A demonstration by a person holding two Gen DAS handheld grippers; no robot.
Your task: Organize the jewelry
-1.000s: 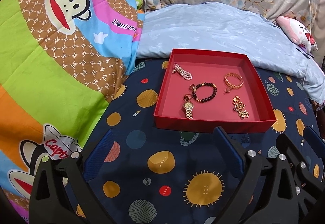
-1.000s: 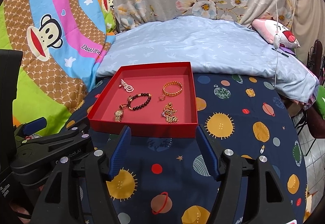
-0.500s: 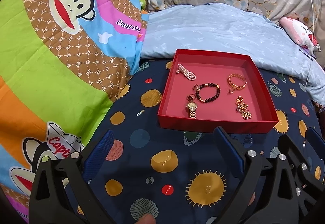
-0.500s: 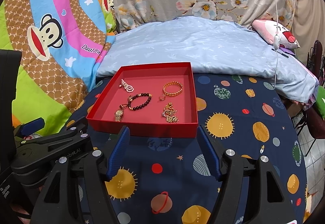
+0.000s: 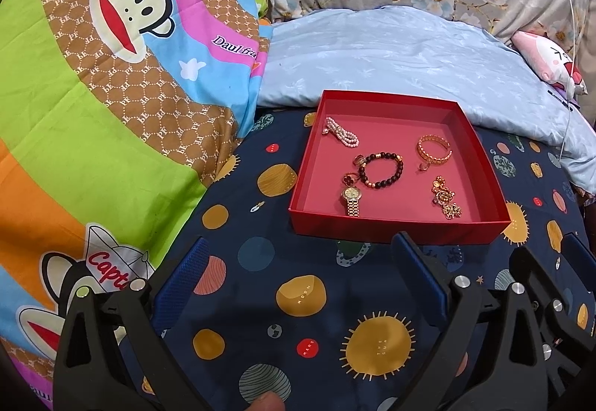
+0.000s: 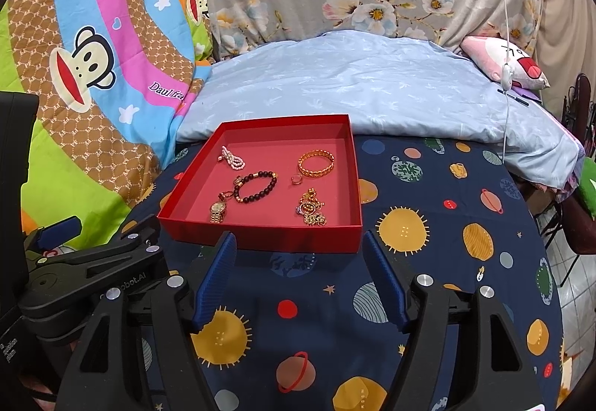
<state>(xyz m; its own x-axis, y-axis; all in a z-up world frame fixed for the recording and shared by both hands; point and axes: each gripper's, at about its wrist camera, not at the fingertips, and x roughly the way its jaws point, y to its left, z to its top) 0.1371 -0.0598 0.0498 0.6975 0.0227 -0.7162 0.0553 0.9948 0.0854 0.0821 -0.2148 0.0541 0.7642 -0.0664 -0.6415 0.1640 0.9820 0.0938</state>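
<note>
Grippers both wide open, holding nothing: left gripper [image 5: 301, 277] and right gripper [image 6: 300, 273] hover over the planet blanket [image 6: 428, 262], just short of the red box's [image 6: 260, 236] near edge. Inside the box, left to right: watch [image 6: 218, 211], beaded bracelet [image 6: 257, 185], gold bangle [image 6: 316, 164].

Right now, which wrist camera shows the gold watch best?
The left wrist view: the gold watch faces the camera, dial and band clear, near the red tray front wall. The right wrist view shows it smaller and off to the left.
</note>
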